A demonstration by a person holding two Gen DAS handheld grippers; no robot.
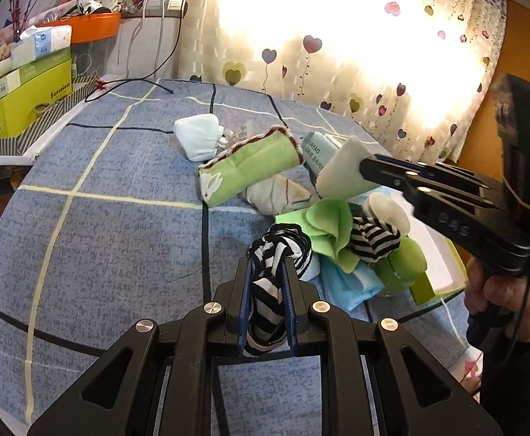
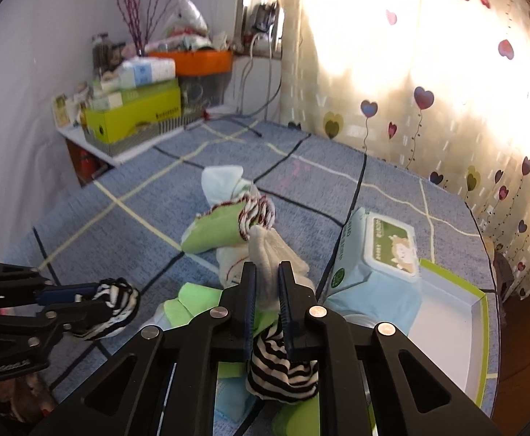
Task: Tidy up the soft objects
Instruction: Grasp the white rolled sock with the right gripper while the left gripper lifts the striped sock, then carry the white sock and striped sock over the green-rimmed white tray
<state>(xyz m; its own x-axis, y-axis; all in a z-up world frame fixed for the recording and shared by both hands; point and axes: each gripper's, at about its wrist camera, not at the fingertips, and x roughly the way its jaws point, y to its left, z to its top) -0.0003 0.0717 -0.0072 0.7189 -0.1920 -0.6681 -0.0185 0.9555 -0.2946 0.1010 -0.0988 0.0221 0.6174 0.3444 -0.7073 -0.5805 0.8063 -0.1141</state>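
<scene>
My left gripper [image 1: 268, 265] is shut on one end of a black-and-white striped sock [image 1: 270, 290], held above the blue bedspread; it shows at the left of the right wrist view [image 2: 94, 307]. My right gripper [image 2: 266, 269] is shut on the cream toe of another striped sock [image 2: 265, 254], whose striped part [image 2: 283, 370] hangs below the fingers; in the left wrist view it [image 1: 365, 167] holds the cream end [image 1: 345, 170]. A pile of soft things lies between: a green rolled towel [image 1: 250, 167], a white sock bundle [image 1: 198, 140], green cloth [image 1: 332, 232], blue cloth [image 1: 348, 283].
A wet-wipes pack [image 2: 377, 254] lies beside a white tray with a green rim [image 2: 482, 301] at the bed's right edge. A shelf with green boxes [image 2: 134, 116] and an orange tub [image 2: 203, 60] stands at the far left. A heart-print curtain [image 2: 428, 109] hangs behind.
</scene>
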